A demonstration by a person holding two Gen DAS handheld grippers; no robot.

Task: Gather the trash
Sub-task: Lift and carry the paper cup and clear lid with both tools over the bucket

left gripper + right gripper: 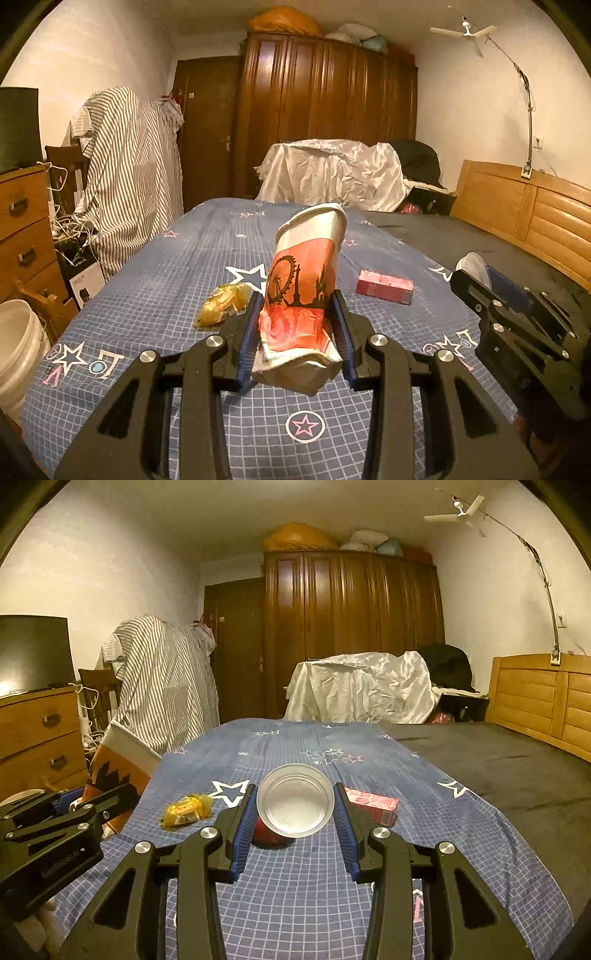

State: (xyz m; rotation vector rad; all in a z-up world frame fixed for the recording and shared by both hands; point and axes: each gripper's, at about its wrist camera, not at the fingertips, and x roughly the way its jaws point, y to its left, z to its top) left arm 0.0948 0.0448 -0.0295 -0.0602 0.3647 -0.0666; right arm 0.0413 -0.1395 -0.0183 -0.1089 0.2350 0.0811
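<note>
My left gripper (297, 306) is shut on a crushed paper cup (306, 280) printed with a red skyline and a wheel, held above the bed. The same cup (122, 768) shows at the left edge of the right wrist view. My right gripper (295, 794) is shut on a clear plastic cup (295, 799) with a red bottom, its mouth facing the camera. A crumpled yellow wrapper (221, 302) (186, 808) and a pink box (384, 286) (373, 805) lie on the sheet beyond both grippers.
The bed has a blue star-patterned sheet (184, 258) and a dark blanket (498, 768) on its right half. A white bucket (18, 347) stands on the floor at the left, beside a wooden dresser (22, 229). A wooden headboard (546, 701) lines the right side.
</note>
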